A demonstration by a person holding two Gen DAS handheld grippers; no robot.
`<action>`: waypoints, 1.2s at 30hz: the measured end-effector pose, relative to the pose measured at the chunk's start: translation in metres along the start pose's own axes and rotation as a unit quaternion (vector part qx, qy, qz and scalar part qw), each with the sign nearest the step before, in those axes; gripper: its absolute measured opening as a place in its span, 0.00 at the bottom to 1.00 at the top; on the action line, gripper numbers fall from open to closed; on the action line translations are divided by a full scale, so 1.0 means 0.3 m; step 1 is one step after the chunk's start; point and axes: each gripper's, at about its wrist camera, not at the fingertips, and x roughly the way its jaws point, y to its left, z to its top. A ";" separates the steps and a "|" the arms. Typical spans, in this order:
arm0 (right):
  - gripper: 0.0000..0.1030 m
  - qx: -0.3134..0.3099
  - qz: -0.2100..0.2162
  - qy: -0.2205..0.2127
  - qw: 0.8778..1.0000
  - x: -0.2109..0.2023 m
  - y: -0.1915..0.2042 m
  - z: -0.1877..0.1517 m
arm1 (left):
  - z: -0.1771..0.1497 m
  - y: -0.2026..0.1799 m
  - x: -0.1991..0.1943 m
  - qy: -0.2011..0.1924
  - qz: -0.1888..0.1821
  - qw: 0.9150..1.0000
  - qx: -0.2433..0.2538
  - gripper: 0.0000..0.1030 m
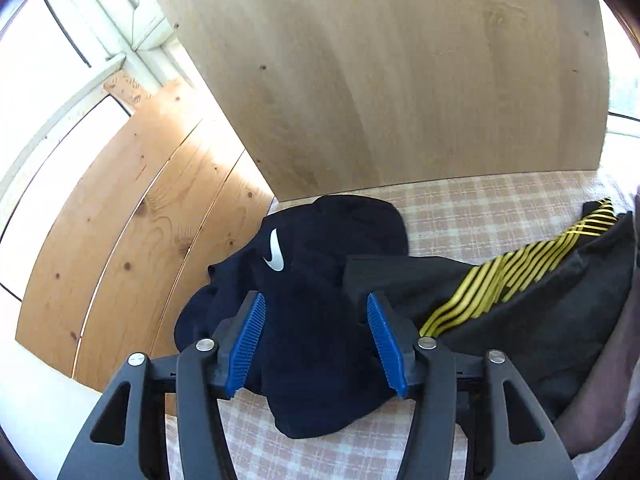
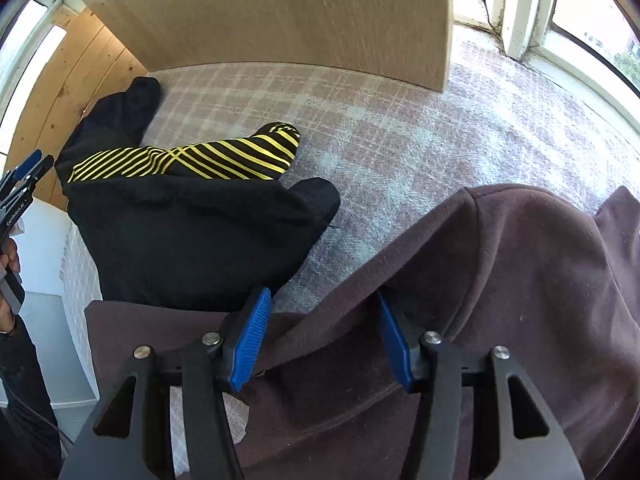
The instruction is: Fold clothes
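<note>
With both grippers tilted down over a checked cloth (image 2: 400, 128), three garments lie in play. Left gripper (image 1: 316, 340) hovers above a navy top (image 1: 320, 320) with a white swoosh (image 1: 274, 252), blue pads (image 1: 246, 344) standing apart; the navy cloth shows in the gap, crumpled near the cloth's left edge, and the pads do not press on it. Just right of it, touching and partly overlapping, lies a black garment (image 1: 540, 320) with a yellow-striped band (image 1: 520, 268) running across it.

Over to the right wrist view: the right gripper (image 2: 324, 340) sits low on a maroon hoodie (image 2: 520, 280) that fills the lower right of the view. A raised fold of maroon cloth runs between its blue pads (image 2: 252, 340). The right-hand pad is tucked under that fold's edge, the left-hand pad stands just clear beside it, so the jaws are part way apart and not clamped. The hoodie's lower edge overlaps the near side of the black garment (image 2: 192, 240), whose striped band (image 2: 208, 156) lies on its far side.

At the far left of this view the left gripper (image 2: 28, 168) shows in a hand (image 2: 10, 256), dark sleeve (image 2: 24, 392) below. A wood panel (image 1: 400, 80) stands behind the cloth, plank boards (image 1: 132, 216) to the left, windows (image 2: 592, 12) on the right.
</note>
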 end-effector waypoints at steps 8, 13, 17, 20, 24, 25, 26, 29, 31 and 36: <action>0.19 0.064 0.058 -0.040 0.995 -0.021 -0.061 0.038 | -0.129 -0.112 -0.127 -0.006 -0.047 0.997 0.058 0.65; 0.19 0.078 0.053 -0.041 0.995 -0.019 -0.052 0.051 | -0.221 -0.293 -0.212 -0.017 -0.208 0.971 0.118 0.66; 0.19 0.081 0.043 -0.021 0.996 -0.008 -0.052 0.055 | -0.275 -0.526 -0.250 -0.025 -0.247 0.942 0.228 0.66; 0.19 0.090 0.046 -0.012 0.995 -0.001 -0.064 0.058 | -0.286 -0.637 -0.231 -0.029 -0.213 0.937 0.274 0.66; 0.21 0.084 0.038 -0.004 0.996 0.013 -0.061 0.058 | -0.268 -0.636 -0.173 -0.003 -0.227 0.938 0.263 0.12; 0.21 0.082 0.036 -0.004 0.996 0.012 -0.061 0.056 | -0.258 -0.621 -0.159 0.005 -0.243 0.937 0.250 0.07; 0.21 0.080 0.035 -0.005 0.996 0.009 -0.061 0.054 | -0.248 -0.605 -0.144 0.014 -0.258 0.937 0.236 0.07; 0.21 0.068 0.036 -0.011 0.997 -0.002 -0.055 0.048 | -0.218 -0.549 -0.131 0.012 -0.280 0.939 0.201 0.06; 0.21 0.062 0.037 -0.019 0.997 -0.017 -0.058 0.044 | -0.189 -0.497 -0.140 0.000 -0.286 0.941 0.178 0.06; 0.21 0.064 0.070 -0.076 0.993 -0.079 -0.077 0.055 | -0.098 -0.349 -0.109 -0.016 -0.247 0.962 0.112 0.06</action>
